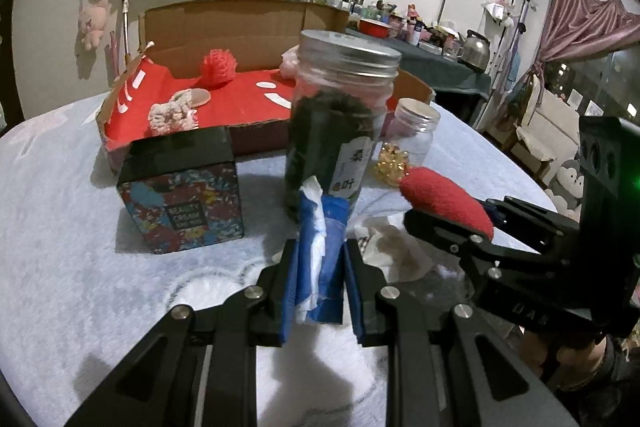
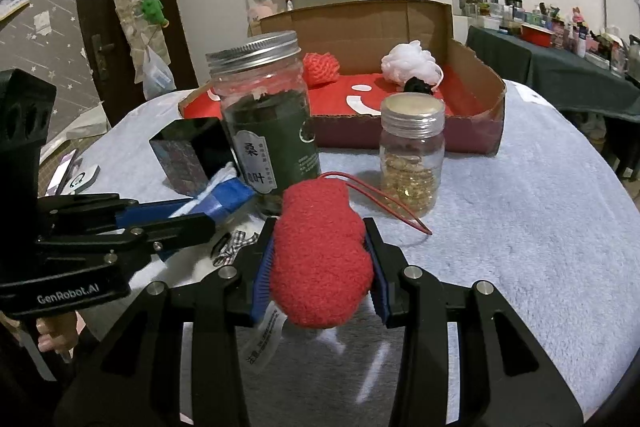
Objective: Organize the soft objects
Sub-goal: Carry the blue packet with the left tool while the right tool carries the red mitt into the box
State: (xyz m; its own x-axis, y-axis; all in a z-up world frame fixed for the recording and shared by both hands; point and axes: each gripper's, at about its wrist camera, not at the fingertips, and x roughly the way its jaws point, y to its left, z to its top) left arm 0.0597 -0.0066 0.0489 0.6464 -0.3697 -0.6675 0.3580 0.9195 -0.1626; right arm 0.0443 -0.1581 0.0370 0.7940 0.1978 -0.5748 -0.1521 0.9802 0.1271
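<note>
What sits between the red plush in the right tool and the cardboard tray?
The tall dark-filled jar and the small jar of gold beads stand on the table between the red plush and the cardboard tray, with a gap between them.

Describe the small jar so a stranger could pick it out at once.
Find the cardboard box with the red lining. In front of it two lidded jars stand on the table; the small jar is the shorter one, partly filled with gold pieces, not the dark, green-labelled tall jar.

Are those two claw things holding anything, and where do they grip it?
Left tool pinches a blue-and-white tissue pack across its sides. Right tool squeezes a red fuzzy plush around its middle.
</note>
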